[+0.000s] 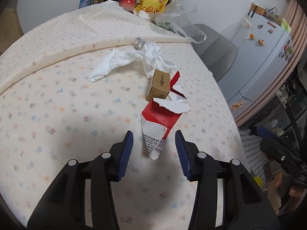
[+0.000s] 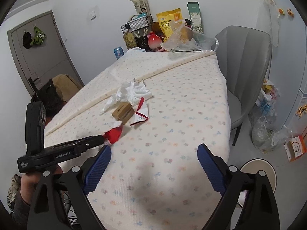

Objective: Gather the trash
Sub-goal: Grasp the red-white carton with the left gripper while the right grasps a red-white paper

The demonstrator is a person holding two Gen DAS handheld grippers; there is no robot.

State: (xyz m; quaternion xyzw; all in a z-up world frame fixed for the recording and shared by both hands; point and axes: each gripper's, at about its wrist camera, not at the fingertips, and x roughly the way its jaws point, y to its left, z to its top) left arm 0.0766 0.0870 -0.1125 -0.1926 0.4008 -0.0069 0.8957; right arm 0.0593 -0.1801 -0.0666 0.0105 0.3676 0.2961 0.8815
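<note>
The left fingers (image 1: 154,140) stand apart on either side of the pointed end of a torn red-and-white carton (image 1: 160,122), blue pads not touching it (the gap each side is plain). The carton lies on the flowered cloth of the surface (image 1: 63,115). Just beyond it sits a small brown box (image 1: 158,85), resting against a second red-and-white scrap (image 1: 177,88). Behind them lies crumpled white tissue (image 1: 132,59), a clear bottle cap (image 1: 139,43) at its far edge. To the right, the right fingers (image 2: 154,156) are spread wide over bare cloth, holding nothing, near the surface's front edge.
</note>
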